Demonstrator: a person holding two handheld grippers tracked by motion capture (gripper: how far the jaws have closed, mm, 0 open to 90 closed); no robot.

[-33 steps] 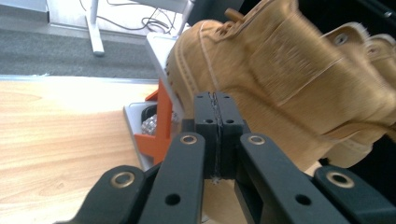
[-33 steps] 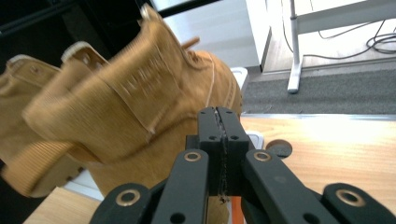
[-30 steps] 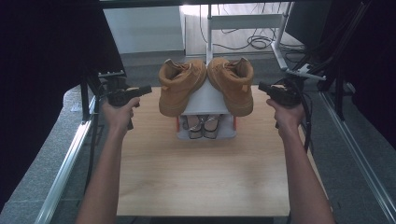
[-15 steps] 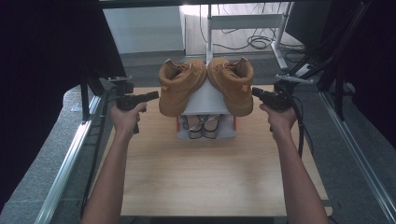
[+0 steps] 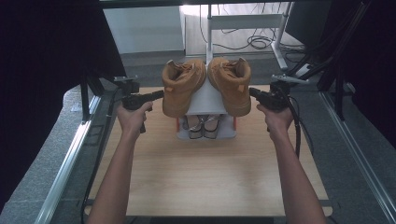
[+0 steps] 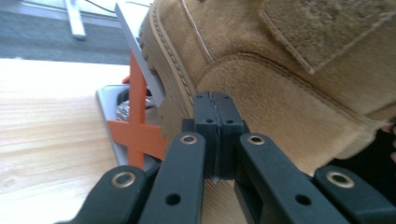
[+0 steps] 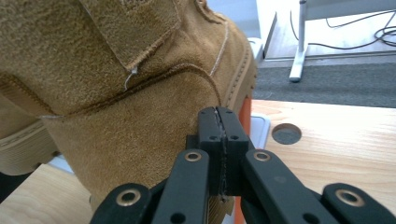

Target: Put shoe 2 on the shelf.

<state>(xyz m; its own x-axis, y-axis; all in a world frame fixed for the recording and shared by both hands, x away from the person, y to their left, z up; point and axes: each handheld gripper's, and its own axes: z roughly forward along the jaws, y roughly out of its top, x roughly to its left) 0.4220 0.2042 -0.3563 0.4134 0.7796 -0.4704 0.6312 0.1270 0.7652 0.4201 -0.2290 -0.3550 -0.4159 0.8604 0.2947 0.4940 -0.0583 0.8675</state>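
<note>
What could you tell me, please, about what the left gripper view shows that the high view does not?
Left gripper view alone: the left gripper with its jaws pressed shut, empty, close against the tan suede boot, plus the orange cross-shaped rack support.

High view alone: both forearms, the right gripper, the second tan boot and the silvery sandals below.

Both: the left boot, the grey rack and the light wooden table.

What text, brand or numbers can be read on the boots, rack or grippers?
None.
Left boot and right boot: plain tan suede, no legible brand or label.
Rack: bare grey plate with orange supports, no print.
Left gripper and right gripper: black jaws shut, no markings.
</note>
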